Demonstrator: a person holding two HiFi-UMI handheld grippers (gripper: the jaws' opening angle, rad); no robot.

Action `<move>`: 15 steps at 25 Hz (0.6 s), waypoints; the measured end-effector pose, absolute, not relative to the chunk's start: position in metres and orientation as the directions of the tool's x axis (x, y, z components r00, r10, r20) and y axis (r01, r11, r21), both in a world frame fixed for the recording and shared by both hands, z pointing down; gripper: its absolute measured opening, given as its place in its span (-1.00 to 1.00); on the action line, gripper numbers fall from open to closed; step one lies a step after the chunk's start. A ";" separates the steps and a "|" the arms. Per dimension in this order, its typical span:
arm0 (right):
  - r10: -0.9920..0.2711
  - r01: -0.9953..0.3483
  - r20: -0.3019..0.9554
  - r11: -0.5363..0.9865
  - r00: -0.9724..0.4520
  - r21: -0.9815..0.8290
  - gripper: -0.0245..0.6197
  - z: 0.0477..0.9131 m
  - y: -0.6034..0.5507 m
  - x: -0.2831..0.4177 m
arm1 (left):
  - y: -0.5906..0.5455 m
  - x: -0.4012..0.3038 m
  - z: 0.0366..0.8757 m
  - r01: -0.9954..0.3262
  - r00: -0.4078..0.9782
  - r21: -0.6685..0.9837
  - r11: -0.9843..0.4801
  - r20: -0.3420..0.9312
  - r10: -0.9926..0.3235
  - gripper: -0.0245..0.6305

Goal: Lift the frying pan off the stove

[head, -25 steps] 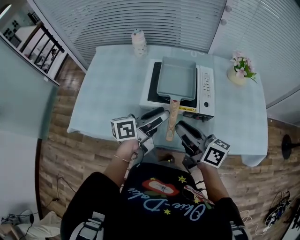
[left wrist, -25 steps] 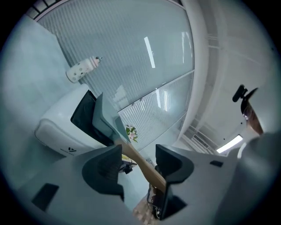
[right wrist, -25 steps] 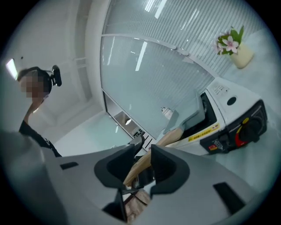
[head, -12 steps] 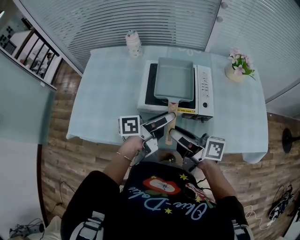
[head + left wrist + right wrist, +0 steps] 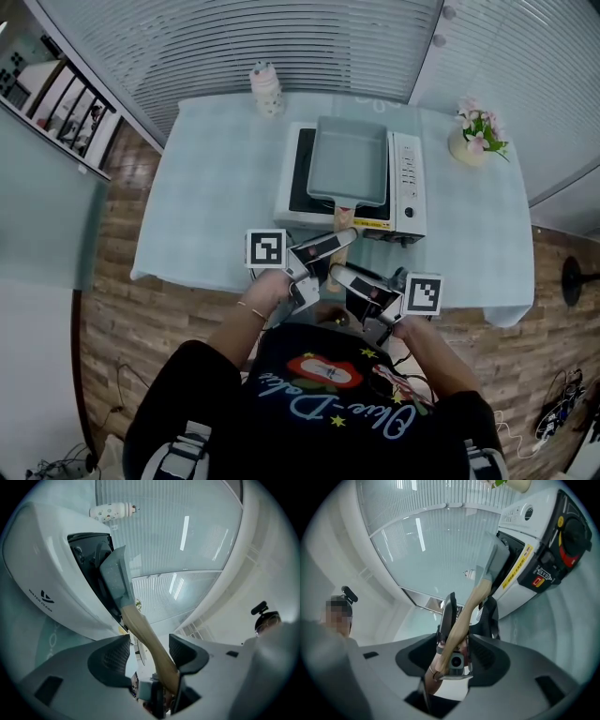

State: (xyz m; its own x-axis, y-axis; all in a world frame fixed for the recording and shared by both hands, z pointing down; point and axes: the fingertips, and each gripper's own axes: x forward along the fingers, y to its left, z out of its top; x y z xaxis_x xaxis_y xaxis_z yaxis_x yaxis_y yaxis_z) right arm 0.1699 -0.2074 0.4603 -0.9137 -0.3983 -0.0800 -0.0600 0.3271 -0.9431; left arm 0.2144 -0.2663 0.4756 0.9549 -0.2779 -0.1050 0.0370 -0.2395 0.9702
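Head view: handle point(image 5: 344, 217) mostly hidden under left gripper point(image 5: 345, 236) and right gripper point(image 5: 339, 272); stove point(image 5: 406, 178) print too small. Left gripper view: pan point(image 5: 115, 576) edge-on, inside unseen.

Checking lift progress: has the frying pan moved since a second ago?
No. The frying pan still sits squarely on the stove, handle over its front edge.

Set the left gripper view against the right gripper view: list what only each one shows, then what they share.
Only the left gripper view: the white bottle beyond the stove, and the logo on the stove's side. Only the right gripper view: the stove's red-and-black knob, its yellow label, and the left gripper from outside, straddling the wooden handle. Both: the stove, the frying pan on it, and the wooden handle between open jaws, the left gripper's in one, the right gripper's in the other; both pairs have just been opening.
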 end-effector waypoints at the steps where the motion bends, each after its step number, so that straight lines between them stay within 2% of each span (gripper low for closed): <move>1: -0.389 -0.054 -0.081 0.324 -0.918 -0.945 -0.32 0.461 -0.207 0.168 | -0.266 0.216 0.475 0.045 0.955 0.971 -0.236 -0.111 -0.274 -0.14; 5: -0.366 -0.032 -0.090 0.313 -0.926 -0.949 -0.33 0.462 -0.207 0.162 | -0.264 0.219 0.473 0.055 0.957 0.970 -0.236 -0.118 -0.265 -0.24; 15: -0.376 0.069 -0.146 0.210 -0.915 -0.975 -0.56 0.466 -0.208 0.163 | -0.262 0.222 0.474 0.092 0.959 0.982 -0.163 -0.132 -0.252 -0.40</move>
State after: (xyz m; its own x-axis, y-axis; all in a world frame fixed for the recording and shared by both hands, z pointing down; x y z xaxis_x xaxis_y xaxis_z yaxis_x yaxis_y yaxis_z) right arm 0.1627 -0.2080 0.4657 -0.9149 -0.3764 -0.1456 0.0690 0.2095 -0.9754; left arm 0.2223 -0.2625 0.4740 0.9586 -0.2524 -0.1320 0.0925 -0.1627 0.9823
